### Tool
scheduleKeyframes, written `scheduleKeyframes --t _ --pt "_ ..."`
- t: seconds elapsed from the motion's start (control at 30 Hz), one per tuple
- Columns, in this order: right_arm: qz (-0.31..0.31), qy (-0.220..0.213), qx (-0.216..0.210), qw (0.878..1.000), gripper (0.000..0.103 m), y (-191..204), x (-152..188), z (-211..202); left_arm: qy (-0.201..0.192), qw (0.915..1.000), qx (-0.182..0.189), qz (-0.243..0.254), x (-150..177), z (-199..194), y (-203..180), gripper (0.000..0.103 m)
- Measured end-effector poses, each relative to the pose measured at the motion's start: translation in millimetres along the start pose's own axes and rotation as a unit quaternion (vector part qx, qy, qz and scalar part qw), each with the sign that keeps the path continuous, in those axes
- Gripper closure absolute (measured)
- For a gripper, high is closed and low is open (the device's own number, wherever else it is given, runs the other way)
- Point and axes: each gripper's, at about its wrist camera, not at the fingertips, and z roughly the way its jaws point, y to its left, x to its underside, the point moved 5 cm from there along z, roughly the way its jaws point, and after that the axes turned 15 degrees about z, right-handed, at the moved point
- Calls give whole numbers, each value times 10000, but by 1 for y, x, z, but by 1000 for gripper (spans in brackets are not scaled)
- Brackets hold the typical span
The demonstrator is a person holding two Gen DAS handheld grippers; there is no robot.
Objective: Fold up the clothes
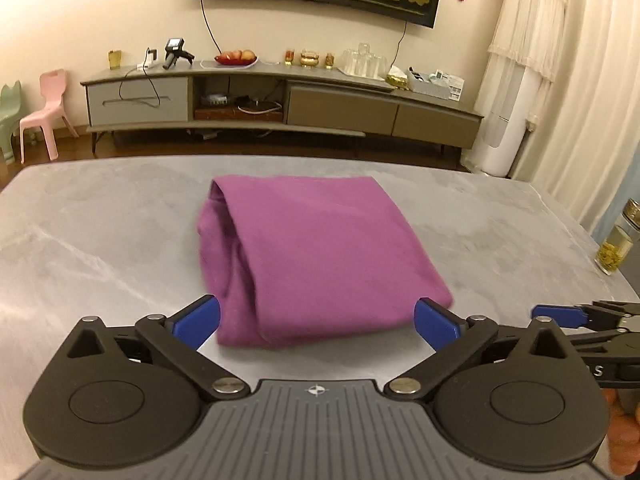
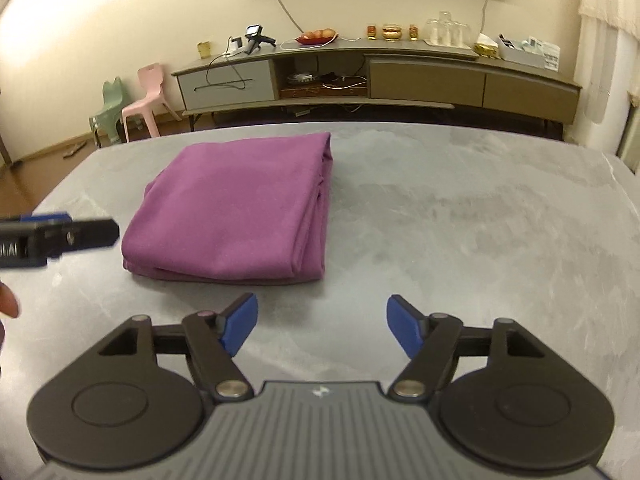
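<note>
A purple folded garment (image 1: 316,256), soft and layered, is lying near the middle of the smooth grey marbled table (image 1: 100,232), bare surface spreading to every rounded edge, while the left gripper (image 1: 316,322) and right gripper (image 2: 322,326) are hovering spread wide, holding nothing.
</note>
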Motion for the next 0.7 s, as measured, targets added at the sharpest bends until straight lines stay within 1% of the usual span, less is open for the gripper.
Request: scheduleKeyframes --t 0.13,0.33,0.47,0.7 --pt "192 1 -114 9998 30 -1 -1 -2 96 9999 -34 -118 8 1 -9 1" --pt "63 -76 -208 9997 25 13 1 -8 115 9997 -33 -234 14 -2 -14 1" --pt "11 -33 -215 9998 25 18 5 -6 160 9992 0 -371 17 -5 -14 1" --pt "-65 -22 -257 9996 25 25 7 -6 204 9989 1 -431 17 -7 -15 1"
